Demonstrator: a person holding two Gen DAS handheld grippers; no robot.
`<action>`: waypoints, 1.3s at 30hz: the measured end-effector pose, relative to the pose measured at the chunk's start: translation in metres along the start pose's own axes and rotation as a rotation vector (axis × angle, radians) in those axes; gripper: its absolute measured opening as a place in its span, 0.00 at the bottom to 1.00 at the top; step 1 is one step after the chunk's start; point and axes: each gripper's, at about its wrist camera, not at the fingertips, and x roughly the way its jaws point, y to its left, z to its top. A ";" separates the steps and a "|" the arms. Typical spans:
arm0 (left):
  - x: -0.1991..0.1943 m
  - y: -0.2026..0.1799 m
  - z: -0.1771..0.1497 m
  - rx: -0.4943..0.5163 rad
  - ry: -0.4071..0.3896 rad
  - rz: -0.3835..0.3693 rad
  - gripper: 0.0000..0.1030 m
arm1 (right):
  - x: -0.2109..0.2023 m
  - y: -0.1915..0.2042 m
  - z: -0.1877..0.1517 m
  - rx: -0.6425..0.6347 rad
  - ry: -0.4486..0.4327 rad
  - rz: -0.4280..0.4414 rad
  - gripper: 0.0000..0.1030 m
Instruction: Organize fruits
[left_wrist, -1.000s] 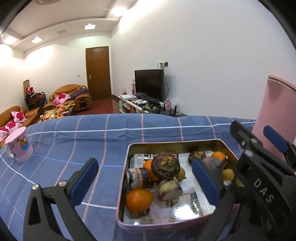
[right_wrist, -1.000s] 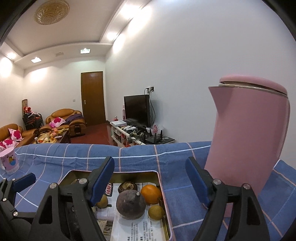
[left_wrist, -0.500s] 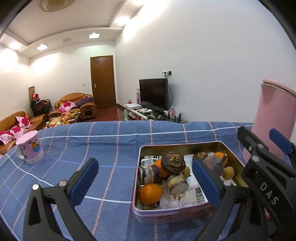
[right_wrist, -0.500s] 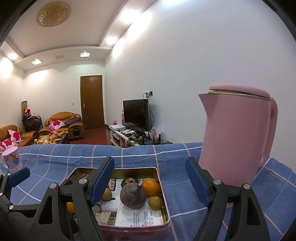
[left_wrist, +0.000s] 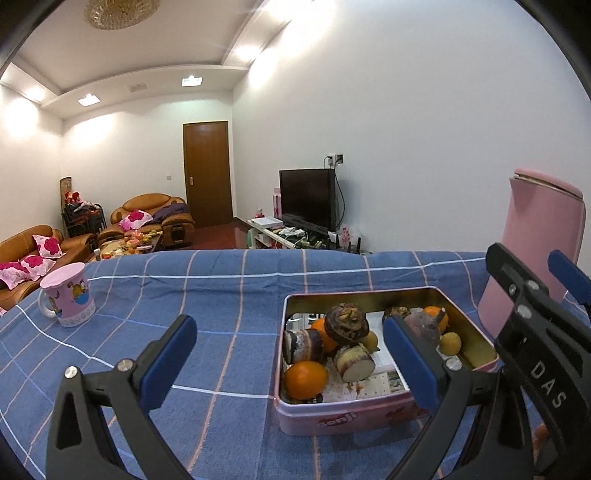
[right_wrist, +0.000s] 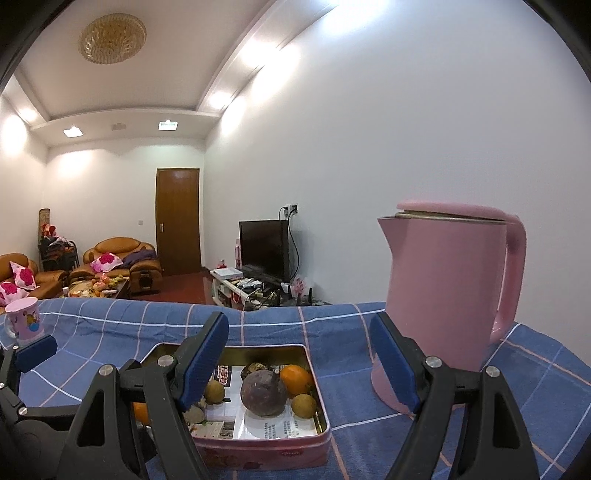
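Fruits (left_wrist: 325, 350) in tin (left_wrist: 343, 419), beyond left claw (left_wrist: 288, 363), right claw (right_wrist: 299, 363), both spread

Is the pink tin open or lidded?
Open: the pink tin has no lid on it, and the oranges and other fruit inside show from above.

The left wrist view looks forward and slightly down over the blue checked tablecloth (left_wrist: 229, 295), with the open pink rectangular metal tin (left_wrist: 343, 419) near, at about 1 o'clock. The right wrist view faces the same way from just to the right, the tin (right_wrist: 258, 448) near at about 11 o'clock. Both share the tin, the tall pink kettle (left_wrist: 535, 251) (right_wrist: 443, 291), the pink printed mug (left_wrist: 68, 299) (right_wrist: 24, 319) and the far room.
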 end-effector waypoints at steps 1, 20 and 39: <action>0.000 0.000 0.000 0.001 0.000 0.000 1.00 | 0.001 0.000 0.001 -0.001 0.000 -0.001 0.78; 0.000 0.000 0.000 -0.005 0.011 0.008 1.00 | 0.001 0.001 0.001 -0.002 0.002 -0.001 0.78; 0.003 0.003 0.001 -0.010 0.019 0.014 1.00 | 0.002 0.001 0.001 -0.001 0.007 -0.003 0.78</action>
